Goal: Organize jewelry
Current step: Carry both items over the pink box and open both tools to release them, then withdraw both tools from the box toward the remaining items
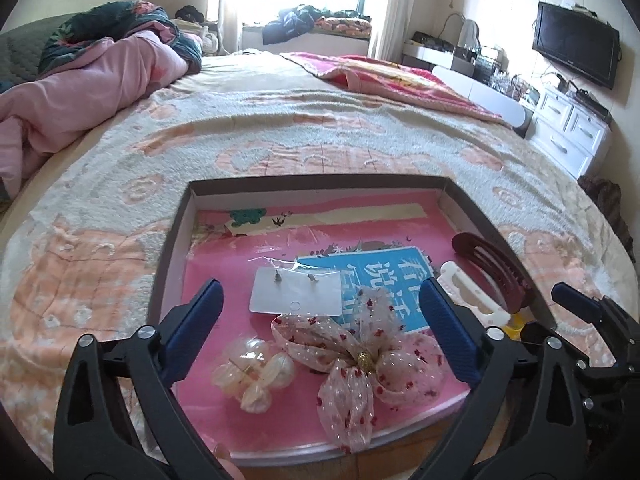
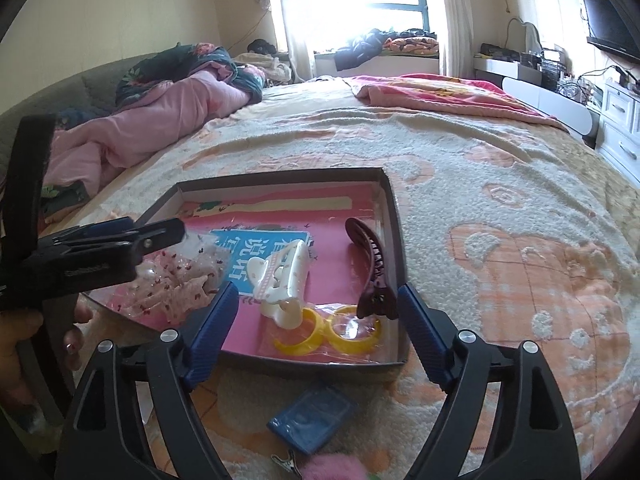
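Note:
A shallow dark box (image 1: 176, 236) with a pink lining sits on the bed; it also shows in the right wrist view (image 2: 394, 216). In it lie a sheer spotted bow (image 1: 360, 356), a clear bead hair tie (image 1: 252, 372), a white earring card (image 1: 298, 292), a white claw clip (image 2: 280, 280), a maroon claw clip (image 2: 370, 264) and two yellow rings (image 2: 328, 330). My left gripper (image 1: 320, 320) is open above the bow and card. My right gripper (image 2: 314, 320) is open over the yellow rings and clips. The left gripper (image 2: 172, 232) shows in the right view.
A blue pouch (image 2: 312, 420), a metal clip (image 2: 284, 462) and a pink fluffy item (image 2: 332, 468) lie on the blanket before the box. Pink bedding (image 1: 80, 80) is piled at far left. White drawers (image 1: 572, 128) and a TV (image 1: 576, 48) stand at right.

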`<state>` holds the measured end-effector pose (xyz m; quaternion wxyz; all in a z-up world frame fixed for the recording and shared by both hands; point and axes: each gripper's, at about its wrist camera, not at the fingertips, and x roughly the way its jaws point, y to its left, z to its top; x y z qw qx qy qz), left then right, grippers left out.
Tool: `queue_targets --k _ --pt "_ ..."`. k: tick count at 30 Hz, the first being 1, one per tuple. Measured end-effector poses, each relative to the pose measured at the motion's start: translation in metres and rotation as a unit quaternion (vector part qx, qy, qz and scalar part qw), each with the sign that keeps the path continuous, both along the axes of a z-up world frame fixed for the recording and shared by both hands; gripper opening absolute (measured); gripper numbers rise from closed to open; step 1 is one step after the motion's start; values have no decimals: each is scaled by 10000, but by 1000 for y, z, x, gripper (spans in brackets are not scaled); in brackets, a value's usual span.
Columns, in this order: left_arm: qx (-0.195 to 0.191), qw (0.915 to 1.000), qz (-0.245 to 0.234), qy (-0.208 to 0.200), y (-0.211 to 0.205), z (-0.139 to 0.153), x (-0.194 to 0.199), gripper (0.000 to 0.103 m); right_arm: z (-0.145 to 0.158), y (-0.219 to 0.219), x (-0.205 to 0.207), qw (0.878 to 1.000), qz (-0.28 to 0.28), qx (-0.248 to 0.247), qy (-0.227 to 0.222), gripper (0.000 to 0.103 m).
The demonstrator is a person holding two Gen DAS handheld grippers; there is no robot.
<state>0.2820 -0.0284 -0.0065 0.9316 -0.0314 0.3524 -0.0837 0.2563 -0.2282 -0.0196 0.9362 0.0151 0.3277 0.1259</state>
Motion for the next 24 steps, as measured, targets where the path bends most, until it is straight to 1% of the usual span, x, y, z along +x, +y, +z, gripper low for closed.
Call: queue_targets --k 12,20,24 --pt "-342 9980 257 -469 16 27 -45 92 25 -13 -27 9993 -137 95 -332 82" --pt "-292 9970 264 -666 16 34 -73 92 39 -13 -48 9984 -92 56 -560 82" --pt "-203 9968 263 -720 16 33 -83 92 43 -11 -57 9979 -47 22 -638 82"
